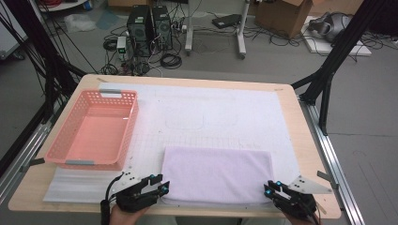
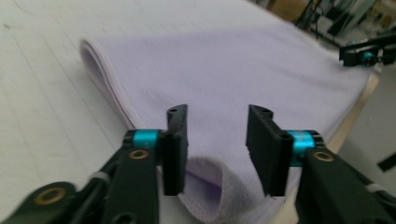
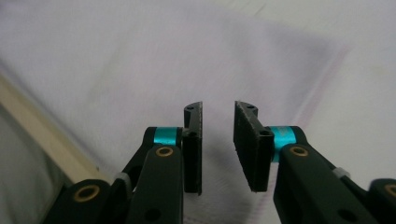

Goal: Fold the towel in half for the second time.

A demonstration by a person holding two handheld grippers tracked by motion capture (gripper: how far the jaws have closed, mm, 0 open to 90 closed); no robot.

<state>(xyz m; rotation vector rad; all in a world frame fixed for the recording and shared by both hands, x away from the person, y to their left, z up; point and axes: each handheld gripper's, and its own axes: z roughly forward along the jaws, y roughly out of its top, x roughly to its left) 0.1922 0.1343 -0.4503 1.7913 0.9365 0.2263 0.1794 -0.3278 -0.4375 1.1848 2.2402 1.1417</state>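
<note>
towel [image 1: 217, 174]: folded, lavender, on the mat near my edge
left gripper [image 1: 163, 186]: jaws apart over its near-left corner, I pinch nothing
right gripper [image 1: 271, 188]: jaws narrowly apart, near-right corner, pinching nothing
basket [image 1: 129, 123]: pink, far left

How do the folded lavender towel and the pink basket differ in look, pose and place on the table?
The lavender towel is soft cloth lying flat and folded; the pink basket is a rigid, perforated tub with raised walls. The towel sits at the near edge between the left gripper and right gripper; the basket stands apart at the far left, nothing inside it. The towel is pale purple, the basket salmon pink. Both rest on the white mat.
</note>
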